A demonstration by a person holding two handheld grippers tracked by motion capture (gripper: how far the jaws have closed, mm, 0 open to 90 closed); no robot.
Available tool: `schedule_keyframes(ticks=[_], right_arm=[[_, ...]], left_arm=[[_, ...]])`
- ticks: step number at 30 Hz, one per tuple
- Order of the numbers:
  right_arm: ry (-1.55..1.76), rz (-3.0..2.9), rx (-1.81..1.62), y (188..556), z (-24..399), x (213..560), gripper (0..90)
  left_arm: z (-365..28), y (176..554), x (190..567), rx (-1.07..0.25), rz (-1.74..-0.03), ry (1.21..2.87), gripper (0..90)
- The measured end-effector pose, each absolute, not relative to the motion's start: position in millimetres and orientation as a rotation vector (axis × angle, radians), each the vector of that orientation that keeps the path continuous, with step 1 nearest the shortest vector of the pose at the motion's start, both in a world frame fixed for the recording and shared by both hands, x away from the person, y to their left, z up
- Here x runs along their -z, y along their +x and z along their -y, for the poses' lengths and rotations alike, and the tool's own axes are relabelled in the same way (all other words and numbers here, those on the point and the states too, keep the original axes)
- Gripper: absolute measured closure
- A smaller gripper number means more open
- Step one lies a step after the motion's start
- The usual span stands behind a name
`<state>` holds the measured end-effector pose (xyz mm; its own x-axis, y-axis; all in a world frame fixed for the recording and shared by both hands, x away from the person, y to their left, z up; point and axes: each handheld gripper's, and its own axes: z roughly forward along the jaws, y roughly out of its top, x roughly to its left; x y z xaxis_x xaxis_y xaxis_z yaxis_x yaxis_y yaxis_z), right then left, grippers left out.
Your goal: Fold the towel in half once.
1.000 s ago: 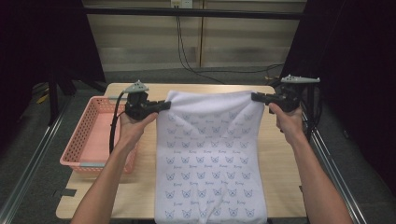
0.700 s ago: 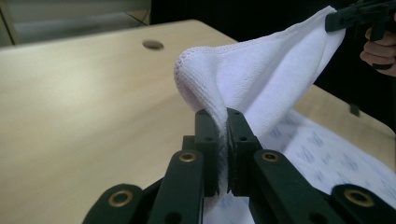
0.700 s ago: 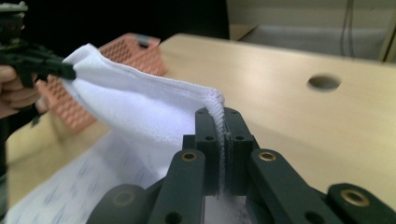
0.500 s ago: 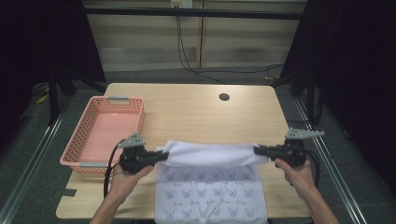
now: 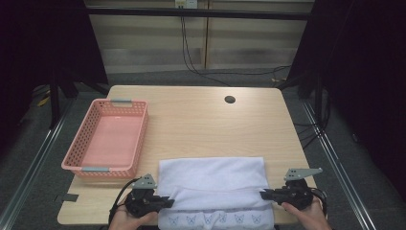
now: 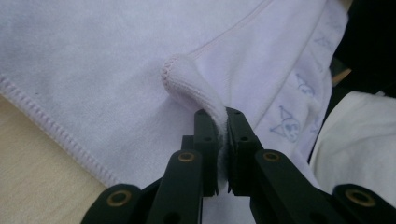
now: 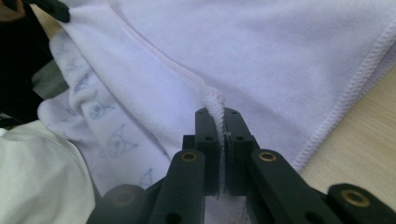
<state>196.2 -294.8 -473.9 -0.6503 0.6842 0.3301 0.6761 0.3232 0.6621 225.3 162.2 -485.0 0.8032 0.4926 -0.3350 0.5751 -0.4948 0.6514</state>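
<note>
A white towel (image 5: 213,184) with small blue printed faces lies folded over at the table's near edge, its printed part hanging off the front. My left gripper (image 5: 165,201) is shut on the towel's left corner; in the left gripper view the pinched hem (image 6: 196,91) rises between the jaws of the gripper (image 6: 222,114). My right gripper (image 5: 264,194) is shut on the right corner, and the right gripper view shows the stitched edge (image 7: 215,100) clamped in that gripper (image 7: 217,114). Both hands hold low, just above the wood.
A pink plastic basket (image 5: 81,165) stands at the table's left side, close to the towel's left edge. A round cable hole (image 5: 230,99) sits at the back of the wooden table (image 5: 201,124). Metal rails run along both sides.
Both grippers came down and toward the near edge with the towel's corners. The towel, held up and hanging a second ago, now lies folded on the table.
</note>
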Motion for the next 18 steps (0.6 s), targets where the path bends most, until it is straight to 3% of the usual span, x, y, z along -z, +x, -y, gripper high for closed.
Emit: schedule_keyframes(ticks=[3,8,11,16,18], right_arm=[[1.314,-2.592,-1.184,200.9,290.9,480.7,87.2],[1.302,-2.655,-1.083,207.6,281.5,489.8,87.2],[1.31,-2.638,-1.108,213.4,280.3,491.9,87.3],[1.318,-2.569,-1.08,231.0,281.4,492.5,87.3],[1.335,-2.539,-1.067,239.6,282.9,492.5,87.3]], left_arm=[[-161.1,231.5,494.4,0.176,-0.835,2.19,85.0],[-158.4,235.8,493.1,0.089,-0.807,2.23,85.8],[-159.8,254.8,496.0,0.105,-0.871,2.183,86.2],[-147.0,288.7,496.3,-0.024,-0.839,2.207,86.3],[-141.1,303.8,496.8,-0.019,-0.865,2.198,86.3]])
